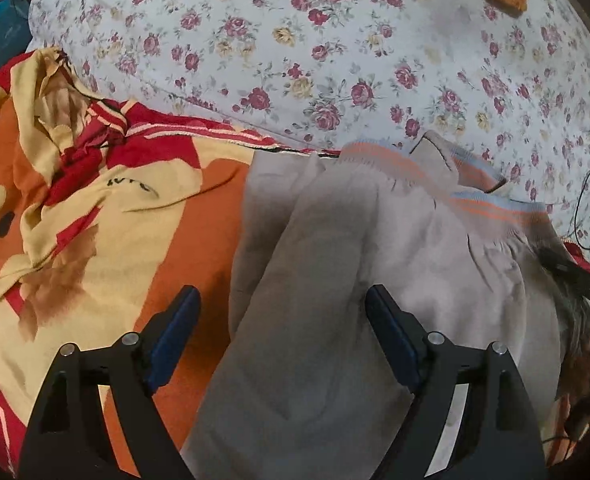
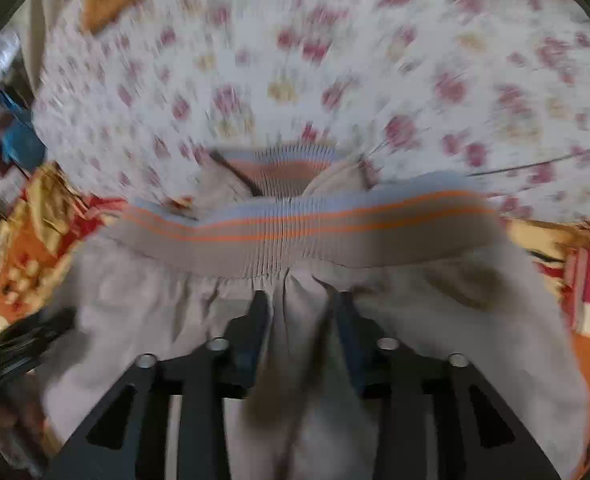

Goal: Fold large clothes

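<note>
Grey trousers (image 1: 335, 280) with the striped stretchy waistband (image 2: 295, 224) are lying on the bed, mostly on the orange-red-yellow blanket (image 1: 95, 208), with the waist end up against the floral sheet (image 1: 335, 60).

Left tool (image 1: 283, 304) hangs wide open over the leg fabric, pads clear of the cloth, so it's got nothing. Right tool (image 2: 301, 312) is about half closed with a ridge of grey cloth bunched between its fingers just below the waistband. Looks to me like it's pinching that fold, though the right view is pretty smeared, so I wouldn't swear how firm the grip is.

My read: this is still the early bit, getting hold of the garment to lay it out or start the first fold. Next move probably needs the left tool to come down and close on the fabric, so both ends move together instead of dragging crooked.
</note>
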The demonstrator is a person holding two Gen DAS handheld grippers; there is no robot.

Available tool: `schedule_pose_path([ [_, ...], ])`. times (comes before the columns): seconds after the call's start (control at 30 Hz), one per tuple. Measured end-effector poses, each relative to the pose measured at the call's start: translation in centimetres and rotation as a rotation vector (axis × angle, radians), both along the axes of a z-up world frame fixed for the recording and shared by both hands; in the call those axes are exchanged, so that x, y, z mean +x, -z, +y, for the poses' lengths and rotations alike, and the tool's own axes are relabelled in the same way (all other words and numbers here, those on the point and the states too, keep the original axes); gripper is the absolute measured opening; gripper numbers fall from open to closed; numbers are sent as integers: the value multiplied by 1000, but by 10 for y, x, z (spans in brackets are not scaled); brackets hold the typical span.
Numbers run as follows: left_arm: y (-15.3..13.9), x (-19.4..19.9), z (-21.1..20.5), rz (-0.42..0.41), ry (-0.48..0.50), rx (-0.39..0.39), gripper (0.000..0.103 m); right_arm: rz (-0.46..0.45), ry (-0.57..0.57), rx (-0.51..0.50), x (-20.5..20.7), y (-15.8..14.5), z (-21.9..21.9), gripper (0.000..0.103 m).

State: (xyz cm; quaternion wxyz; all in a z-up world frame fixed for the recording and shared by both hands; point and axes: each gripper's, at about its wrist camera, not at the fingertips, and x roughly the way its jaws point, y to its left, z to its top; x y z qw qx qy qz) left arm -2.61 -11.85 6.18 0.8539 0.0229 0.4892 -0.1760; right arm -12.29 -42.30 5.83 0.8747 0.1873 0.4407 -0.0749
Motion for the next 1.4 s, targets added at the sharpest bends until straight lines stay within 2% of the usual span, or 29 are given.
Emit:
schedule_pose_path([
  [0.07,0,-1,0,-9,-4,3,85,-48,23,-65,-26,-14,-8,61],
  [0.1,1,-1,-1,-17,-4,9,86,-51,38,-117,-34,-14,-12,61],
  [0.17,4,-1,-3,-30,-7,24,86,9,98,-193,-41,2,-30,59],
  [0.2,5,-1,-3,-31,-9,26,87,36,128,-194,-43,13,-41,58],
  [0.23,7,0,-4,-32,-10,27,87,48,159,-152,-45,30,-54,57],
  [0.33,11,-1,-4,-45,-13,28,87,5,203,-54,-51,50,-73,58],
  [0.4,11,-2,-4,-55,-13,32,88,11,209,-61,-49,45,-71,58],
  [0.5,8,-3,-2,-51,-17,34,88,19,212,-73,-61,20,-69,61],
  [0.6,2,-6,-1,-55,-24,31,87,-65,207,-36,-78,-5,-64,61],
  [0.67,-1,-8,-2,-64,-20,33,87,-73,204,-39,-82,-13,-62,61],
  [0.8,0,-7,-4,-72,-17,47,88,-29,235,-42,-71,6,-66,61],
  [0.97,12,3,-3,-18,-23,31,90,39,263,-30,-61,51,-83,61],
  [1.1,13,11,8,63,-57,-38,92,38,274,-79,-60,25,-72,61],
  [1.2,12,12,9,81,-68,-60,92,-79,182,-81,-58,-13,-39,63],
  [1.27,12,10,8,71,-64,-57,92,-75,89,-71,-41,-21,-15,62],
  [1.3,13,8,8,67,-65,-58,92,-70,48,-61,-31,-21,-3,59],
  [1.4,14,5,9,72,-60,-66,92,-37,-50,-40,2,-8,30,57],
])
